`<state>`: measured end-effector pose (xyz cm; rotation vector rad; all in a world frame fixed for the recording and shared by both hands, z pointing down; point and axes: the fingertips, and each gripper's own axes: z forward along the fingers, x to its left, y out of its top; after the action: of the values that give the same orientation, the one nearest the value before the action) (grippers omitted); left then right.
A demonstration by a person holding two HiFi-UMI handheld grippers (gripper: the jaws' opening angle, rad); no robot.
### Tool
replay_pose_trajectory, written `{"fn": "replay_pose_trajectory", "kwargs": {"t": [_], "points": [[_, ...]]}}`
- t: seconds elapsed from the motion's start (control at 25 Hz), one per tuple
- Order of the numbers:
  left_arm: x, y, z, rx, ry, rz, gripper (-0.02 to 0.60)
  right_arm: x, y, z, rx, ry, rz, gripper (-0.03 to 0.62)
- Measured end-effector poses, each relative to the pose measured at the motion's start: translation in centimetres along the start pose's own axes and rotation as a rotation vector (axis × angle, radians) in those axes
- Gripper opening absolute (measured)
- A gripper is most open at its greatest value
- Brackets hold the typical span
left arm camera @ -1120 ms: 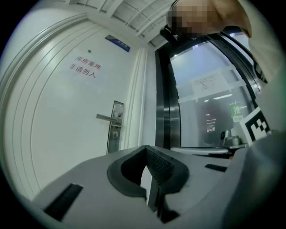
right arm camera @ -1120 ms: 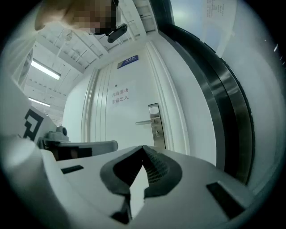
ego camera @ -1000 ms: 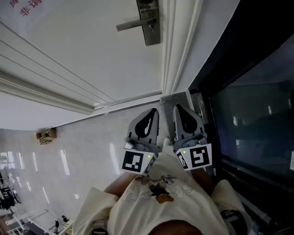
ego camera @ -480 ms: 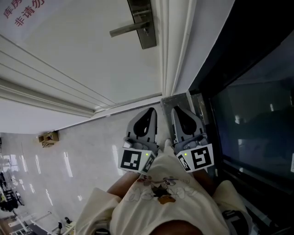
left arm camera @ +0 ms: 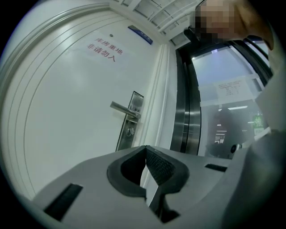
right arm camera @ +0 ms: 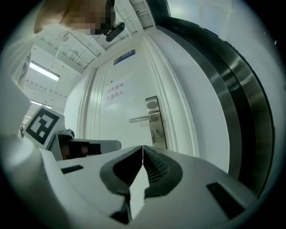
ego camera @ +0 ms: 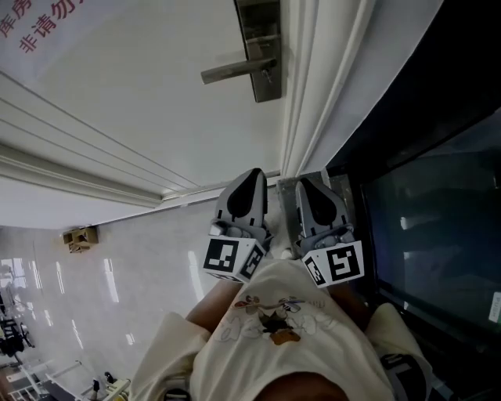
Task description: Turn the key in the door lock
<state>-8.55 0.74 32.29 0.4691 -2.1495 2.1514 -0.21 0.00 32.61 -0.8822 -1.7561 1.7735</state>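
While both tools sit low in the head view, close side by side, the left tool (ego camera: 253,177) and the right tool (ego camera: 306,185) each have their jaws pressed together with nothing between them; their own views show the ribbed pads meeting along one line. Their rear halves and the hands that hold them are hidden under the shirt (ego camera: 266,329) at the bottom of the frame.

The lock (ego camera: 263,47) is well apart from both tools, near the top centre of the head view, on the right edge of the white door (ego camera: 156,110). Its steel plate is cut off by the top edge there. The handle (ego camera: 239,72) sticks out to the left from the plate. The keyhole (right arm camera: 156,132) lies just below the handle, and it is too small to tell whether anything sits in it.

A red sign (ego camera: 39,23) on the door is cut off at the upper left corner. A small brown object (ego camera: 80,235) on the floor (ego camera: 149,274) at the left is too small to identify. The dark glass (ego camera: 438,219) at the right shows only faint reflections.
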Motion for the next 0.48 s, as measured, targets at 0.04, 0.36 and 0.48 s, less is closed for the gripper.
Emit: {"fn": "replay_pose_trajectory", "kwargs": {"t": [0.04,0.36,0.48], "points": [[0.7,0.3,0.7,0.001,-0.016,-0.024,0.006,-0.1,0.1,1.1,0.000,-0.012,-0.006,0.007],[4.0,1.8,7.0,-0.004,-0.253,-0.288,0.023,-1.0,1.5,7.5,-0.028,-0.106,-0.062,0.007],[4.8,2.5,8.6,-0.015,-0.292,-0.378,0.051,-1.3,1.1,8.4,-0.004,-0.119,-0.048,0.006]]}}
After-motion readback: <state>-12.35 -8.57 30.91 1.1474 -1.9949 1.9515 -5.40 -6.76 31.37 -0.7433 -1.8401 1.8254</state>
